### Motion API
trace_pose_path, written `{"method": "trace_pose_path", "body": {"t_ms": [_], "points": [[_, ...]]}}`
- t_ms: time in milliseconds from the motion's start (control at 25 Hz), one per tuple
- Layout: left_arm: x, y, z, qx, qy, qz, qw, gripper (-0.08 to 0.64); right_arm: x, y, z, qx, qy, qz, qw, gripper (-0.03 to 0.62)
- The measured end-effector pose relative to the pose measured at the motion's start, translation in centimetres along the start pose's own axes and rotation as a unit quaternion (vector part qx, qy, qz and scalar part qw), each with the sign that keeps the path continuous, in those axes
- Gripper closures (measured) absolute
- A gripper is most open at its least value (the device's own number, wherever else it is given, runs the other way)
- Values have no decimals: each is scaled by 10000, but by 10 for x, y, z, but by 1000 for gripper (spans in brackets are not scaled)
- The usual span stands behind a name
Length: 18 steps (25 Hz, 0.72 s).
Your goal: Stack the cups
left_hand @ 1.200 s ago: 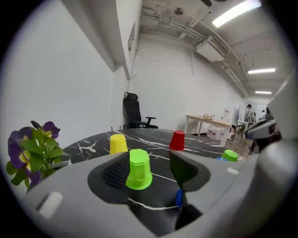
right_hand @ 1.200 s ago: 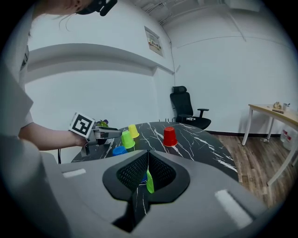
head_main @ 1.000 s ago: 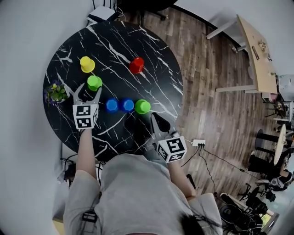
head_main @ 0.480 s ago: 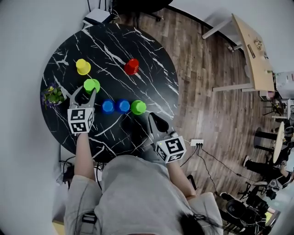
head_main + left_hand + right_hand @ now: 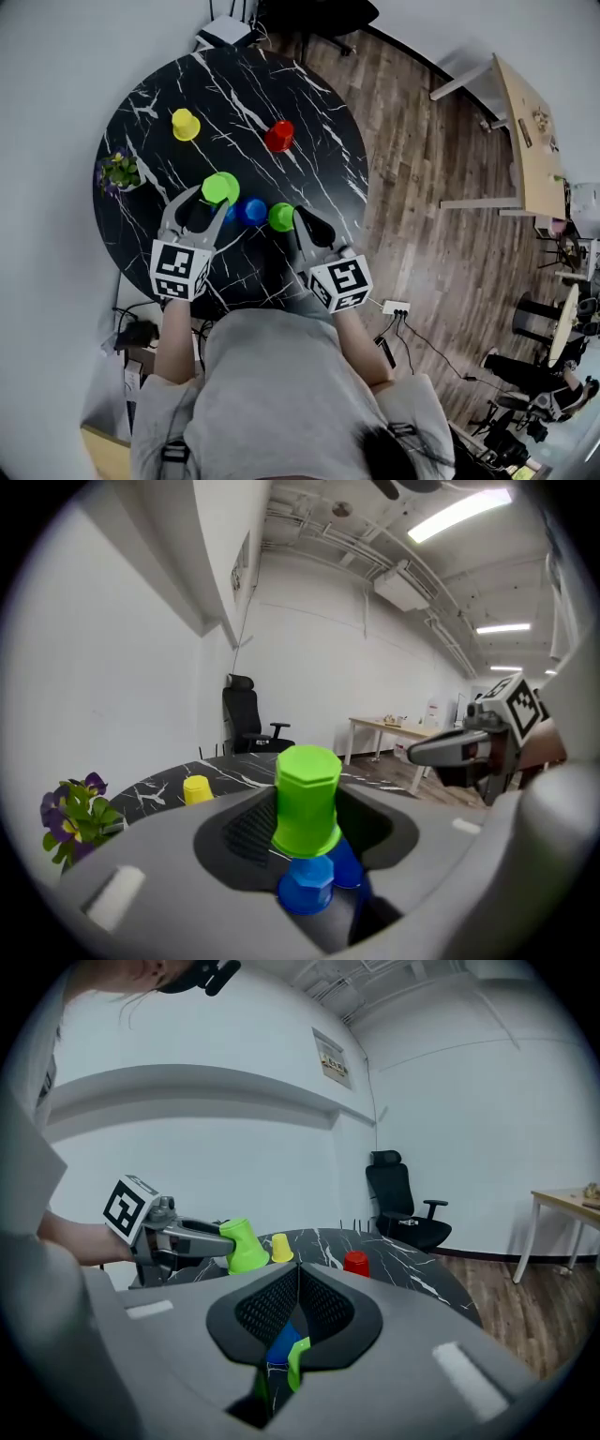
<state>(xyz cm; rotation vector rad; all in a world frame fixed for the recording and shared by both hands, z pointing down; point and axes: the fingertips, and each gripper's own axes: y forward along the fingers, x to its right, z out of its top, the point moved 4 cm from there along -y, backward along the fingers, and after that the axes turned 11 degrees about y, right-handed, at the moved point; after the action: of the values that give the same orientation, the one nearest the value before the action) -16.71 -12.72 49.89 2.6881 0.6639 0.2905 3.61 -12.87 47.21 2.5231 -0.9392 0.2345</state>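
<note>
My left gripper (image 5: 208,199) is shut on an upside-down green cup (image 5: 221,187) and holds it lifted, tilted a little, just above the left blue cup (image 5: 307,885). In the left gripper view the green cup (image 5: 307,801) fills the gap between the jaws, with a second blue cup (image 5: 347,864) behind. That second blue cup (image 5: 251,210) and another green cup (image 5: 281,217) stand in a row on the black marble table (image 5: 309,103). A yellow cup (image 5: 186,124) and a red cup (image 5: 278,136) stand farther back. My right gripper (image 5: 302,221) is shut and empty, close by the second green cup (image 5: 298,1363).
A small potted plant (image 5: 119,172) with purple flowers sits at the table's left edge. A white box (image 5: 221,31) lies past the far rim. Wooden floor, a light desk (image 5: 525,122) and an office chair (image 5: 403,1199) surround the table.
The left gripper closed on the green cup beside the plant, lifted it and carried it right and nearer, over the blue cups. The right gripper shifted slightly forward, still shut.
</note>
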Motion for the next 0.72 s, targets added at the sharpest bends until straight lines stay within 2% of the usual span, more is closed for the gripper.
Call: {"method": "trace_pose_path", "body": {"t_ms": [280, 560, 720], "points": [[40, 4, -9, -274, -51, -92, 9996, 313, 5, -2, 1, -56, -4, 196, 9998, 583], [59, 16, -25, -595, 66, -127, 9981, 306, 17, -9, -4, -108, 42, 220, 9997, 583], [63, 20, -29, -645, 50, -94, 9979, 293, 23, -11, -2, -109, 54, 232, 9997, 583]]}}
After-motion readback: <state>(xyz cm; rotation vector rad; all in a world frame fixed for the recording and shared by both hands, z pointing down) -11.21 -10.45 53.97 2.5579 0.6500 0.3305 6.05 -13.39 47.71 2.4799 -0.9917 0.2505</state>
